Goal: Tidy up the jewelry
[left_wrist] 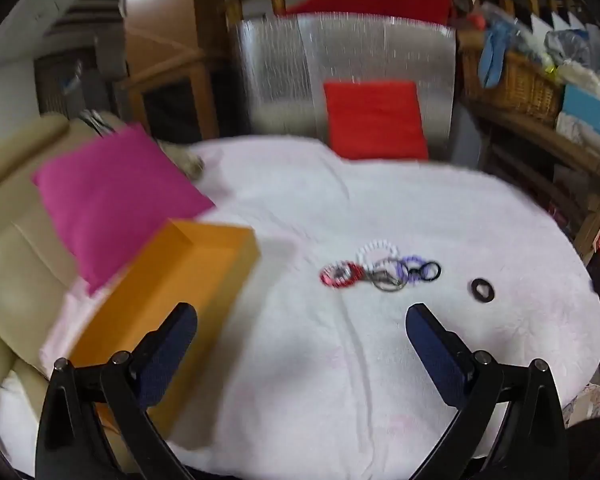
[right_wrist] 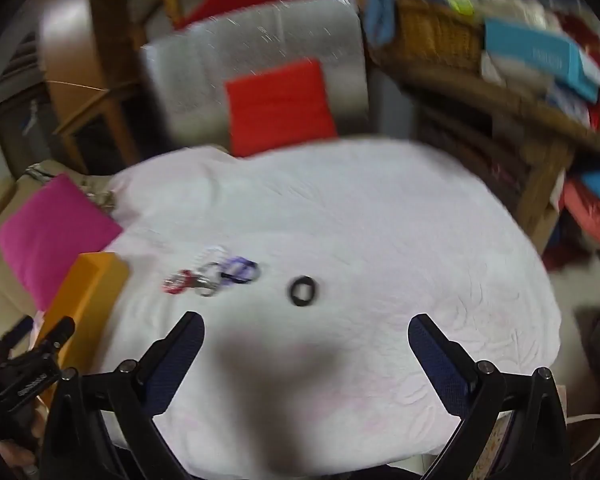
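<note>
A cluster of bracelets (left_wrist: 380, 270) in red, white, purple, grey and black lies in the middle of the white cloth-covered table (left_wrist: 340, 360). A single black ring-shaped bracelet (left_wrist: 481, 290) lies apart to its right. An open orange box (left_wrist: 168, 300) stands at the table's left edge. My left gripper (left_wrist: 302, 316) hovers open and holds nothing, short of the cluster. In the right wrist view the cluster (right_wrist: 212, 274), the black ring (right_wrist: 303, 290) and the orange box (right_wrist: 86, 308) appear again. My right gripper (right_wrist: 306, 326) is open, just short of the black ring.
A pink cushion (left_wrist: 112, 196) rests on a cream sofa (left_wrist: 8, 264) at the left. A silver-covered chair (left_wrist: 340, 80) with a red cushion (left_wrist: 376, 120) stands behind the table. Wooden shelves with a wicker basket (left_wrist: 512, 80) and boxes fill the right. The left gripper's body (right_wrist: 24, 376) shows at lower left.
</note>
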